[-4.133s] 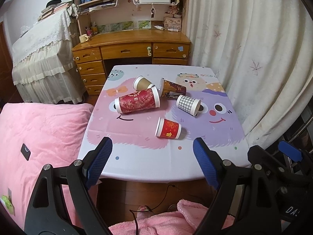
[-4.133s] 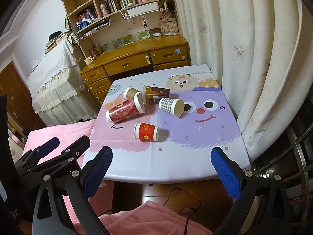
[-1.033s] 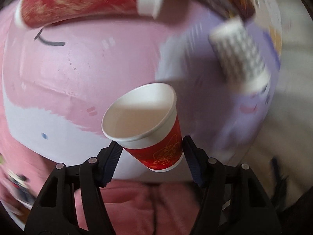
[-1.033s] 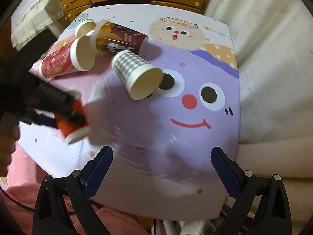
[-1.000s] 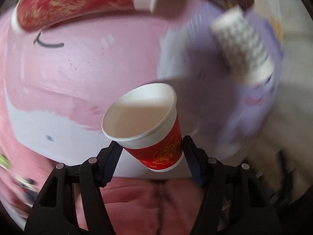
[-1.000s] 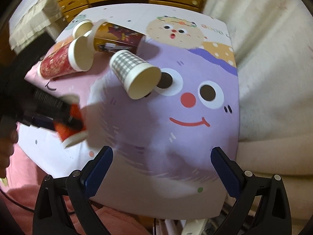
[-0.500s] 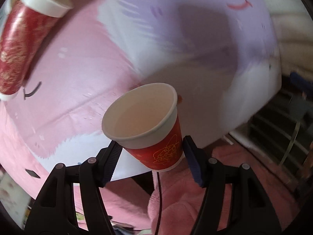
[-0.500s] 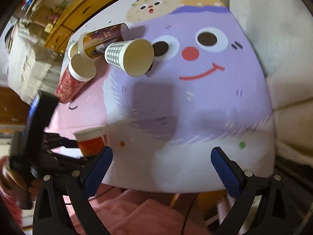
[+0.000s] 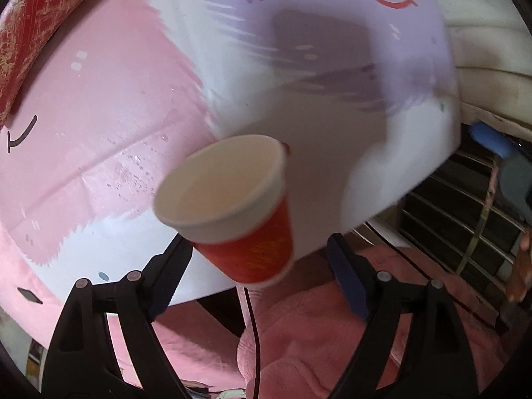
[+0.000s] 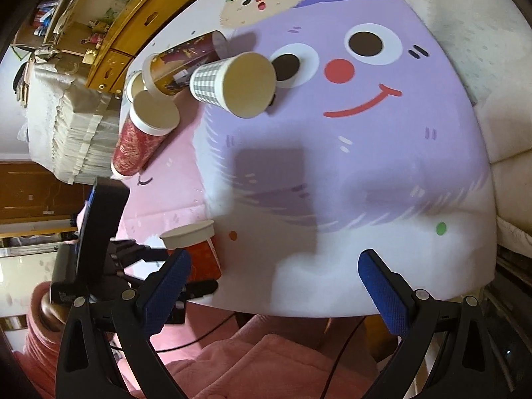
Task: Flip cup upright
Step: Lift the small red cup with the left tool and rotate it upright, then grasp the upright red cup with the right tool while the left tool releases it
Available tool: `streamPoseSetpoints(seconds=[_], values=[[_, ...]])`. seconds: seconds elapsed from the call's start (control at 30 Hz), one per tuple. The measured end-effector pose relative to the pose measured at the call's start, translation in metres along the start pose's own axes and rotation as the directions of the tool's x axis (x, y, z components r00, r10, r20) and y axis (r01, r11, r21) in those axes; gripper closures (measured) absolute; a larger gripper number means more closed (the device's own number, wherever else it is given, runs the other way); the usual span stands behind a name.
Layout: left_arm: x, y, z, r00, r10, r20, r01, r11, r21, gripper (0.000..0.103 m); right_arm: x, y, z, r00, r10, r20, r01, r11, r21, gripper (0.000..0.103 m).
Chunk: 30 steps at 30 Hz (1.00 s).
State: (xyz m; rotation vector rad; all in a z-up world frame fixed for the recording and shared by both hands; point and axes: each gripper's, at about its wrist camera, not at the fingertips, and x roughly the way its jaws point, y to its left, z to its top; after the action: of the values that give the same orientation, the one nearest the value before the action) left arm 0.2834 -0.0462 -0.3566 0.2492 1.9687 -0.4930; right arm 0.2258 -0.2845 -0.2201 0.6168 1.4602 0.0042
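Note:
The small red paper cup [image 9: 239,206] stands mouth up near the table's front edge, between my left gripper's [image 9: 259,259] fingers, which have spread apart from its sides. It also shows in the right wrist view [image 10: 196,249], upright with the left gripper's fingers [image 10: 143,252] beside it. My right gripper [image 10: 272,286] is open and empty above the table's front edge. A checked cup [image 10: 229,83], a tall red cup [image 10: 143,139] and a brown cup [image 10: 186,63] lie on their sides at the back left.
The table [image 10: 349,173] has a pink and purple cartoon cloth. A wooden desk [image 10: 133,33] stands behind it, a white curtain [image 10: 465,26] to the right, pink bedding [image 10: 266,365] below. A metal rack [image 9: 465,232] is right of the table.
The left gripper has opened off the small red cup, which now stands upright on the table. The right gripper has stayed open and tilted slightly.

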Motion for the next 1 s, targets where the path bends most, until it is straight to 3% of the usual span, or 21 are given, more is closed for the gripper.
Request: streamPoseSetpoints(seconds=[0.23,0.47,0.6,0.73,0.9,1.0], values=[[-0.022,0.025,-0.050,0.999,0.025,0.038,-0.026,0.999,0.033,0.021,0.034,0.026,0.020,0.982,0.122,-0.145,-0.125,0.992,-0.016,0.001],[-0.050,0.066,-0.117,0.989,0.088,0.116,-0.094,0.994,0.047,0.021,0.074,0.058,0.024,0.953,0.170,-0.249,-0.179,0.984,-0.014,0.001],[-0.063,0.105,-0.155,0.981,0.081,0.176,-0.074,0.996,-0.041,0.021,0.098,0.074,0.020,0.939,0.186,-0.288,-0.198,0.980,-0.011,0.001],[-0.065,0.152,-0.188,0.975,0.059,0.216,-0.023,0.986,-0.168,0.021,0.122,0.093,0.013,0.944,0.146,-0.296,-0.170,0.984,-0.055,0.001],[-0.065,0.201,-0.229,0.969,0.050,0.243,0.040,0.935,-0.352,0.021,0.144,0.113,0.005,0.951,0.104,-0.290,-0.137,0.986,-0.098,0.001],[-0.062,0.229,-0.253,0.961,0.049,0.272,0.071,0.908,-0.414,0.022,0.156,0.117,0.001,0.947,0.135,-0.292,-0.168,0.982,-0.090,0.004]])
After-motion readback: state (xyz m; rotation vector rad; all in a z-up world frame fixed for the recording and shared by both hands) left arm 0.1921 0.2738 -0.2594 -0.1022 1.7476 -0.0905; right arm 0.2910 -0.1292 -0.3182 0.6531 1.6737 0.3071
